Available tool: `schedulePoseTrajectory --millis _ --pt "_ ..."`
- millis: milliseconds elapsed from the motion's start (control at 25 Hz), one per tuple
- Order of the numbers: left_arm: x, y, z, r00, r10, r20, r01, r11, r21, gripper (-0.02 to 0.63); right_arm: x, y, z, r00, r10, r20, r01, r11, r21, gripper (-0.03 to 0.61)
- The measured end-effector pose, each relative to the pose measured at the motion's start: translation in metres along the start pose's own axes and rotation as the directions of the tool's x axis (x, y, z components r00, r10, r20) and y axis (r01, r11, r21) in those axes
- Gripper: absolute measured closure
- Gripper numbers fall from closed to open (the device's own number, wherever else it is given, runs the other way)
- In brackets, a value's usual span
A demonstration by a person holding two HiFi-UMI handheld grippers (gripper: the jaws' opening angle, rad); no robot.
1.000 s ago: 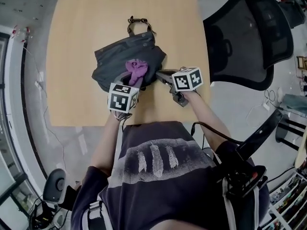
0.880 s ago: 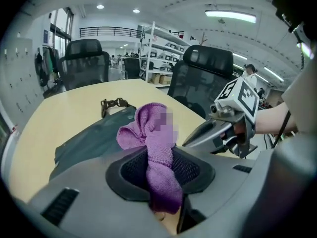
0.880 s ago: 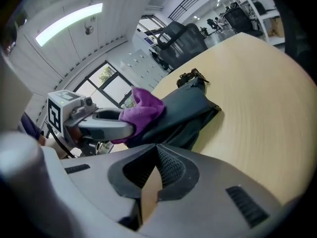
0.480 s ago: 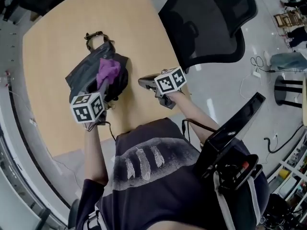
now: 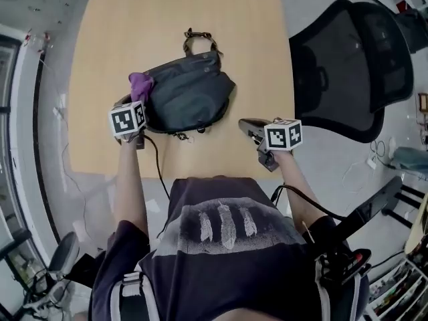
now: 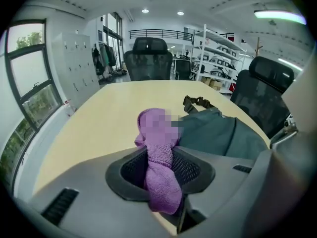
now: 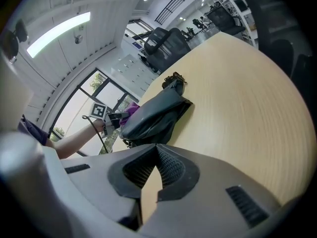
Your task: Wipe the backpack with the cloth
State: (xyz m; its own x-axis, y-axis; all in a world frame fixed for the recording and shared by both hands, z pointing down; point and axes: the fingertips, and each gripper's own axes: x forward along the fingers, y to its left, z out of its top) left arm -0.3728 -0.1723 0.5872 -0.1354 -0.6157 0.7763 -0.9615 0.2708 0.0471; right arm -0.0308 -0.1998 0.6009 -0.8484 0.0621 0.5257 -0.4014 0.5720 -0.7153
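A dark grey backpack (image 5: 189,92) lies flat in the middle of the wooden table (image 5: 120,19), its handle pointing away from me. My left gripper (image 5: 136,99) is at the bag's left edge, shut on a purple cloth (image 5: 140,83) that sticks out past the jaws. In the left gripper view the cloth (image 6: 159,152) hangs pinched between the pads, with the backpack (image 6: 218,135) just to its right. My right gripper (image 5: 249,124) hovers to the right of the bag, apart from it, its jaws shut with nothing between them. In the right gripper view the backpack (image 7: 153,115) lies ahead.
A black mesh office chair (image 5: 354,59) stands close to the table's right side. A black cable (image 5: 157,159) runs from the left gripper back toward me. More chairs (image 6: 147,58) stand beyond the table's far end.
The left gripper has carried the cloth from the top of the backpack to its left edge. The right gripper has drawn away from the bag, to the right.
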Motion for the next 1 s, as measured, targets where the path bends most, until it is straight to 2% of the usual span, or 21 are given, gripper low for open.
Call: schedulePoseTrajectory --millis 160,320,480,600,1000 --pt "0.003 -0.007 -0.001 1.0 -0.004 -0.025 0.007 0.993 0.116 0.476 0.018 0.014 -0.002 1.0 -0.008 -0.03 0.007 1.0 -0.009 0.575" --pt "0.007 -0.048 0.006 0.996 -0.08 -0.048 0.089 0.97 0.224 0.476 0.019 0.015 0.003 0.998 -0.004 -0.056 0.002 1.0 -0.029 0.575" --pt "0.011 -0.094 0.008 0.983 -0.153 -0.101 0.176 0.942 0.285 0.476 0.018 0.019 0.001 0.998 0.007 -0.06 -0.009 0.999 -0.034 0.575" --pt "0.017 -0.118 0.013 0.97 -0.197 -0.141 0.232 0.925 0.301 0.476 0.015 0.021 -0.001 0.999 0.011 -0.054 -0.012 0.999 -0.033 0.575" --pt "0.045 -0.194 0.035 0.942 -0.269 -0.201 0.33 0.85 0.411 0.477 -0.018 0.005 -0.021 1.0 -0.012 0.009 0.011 0.999 0.047 0.575"
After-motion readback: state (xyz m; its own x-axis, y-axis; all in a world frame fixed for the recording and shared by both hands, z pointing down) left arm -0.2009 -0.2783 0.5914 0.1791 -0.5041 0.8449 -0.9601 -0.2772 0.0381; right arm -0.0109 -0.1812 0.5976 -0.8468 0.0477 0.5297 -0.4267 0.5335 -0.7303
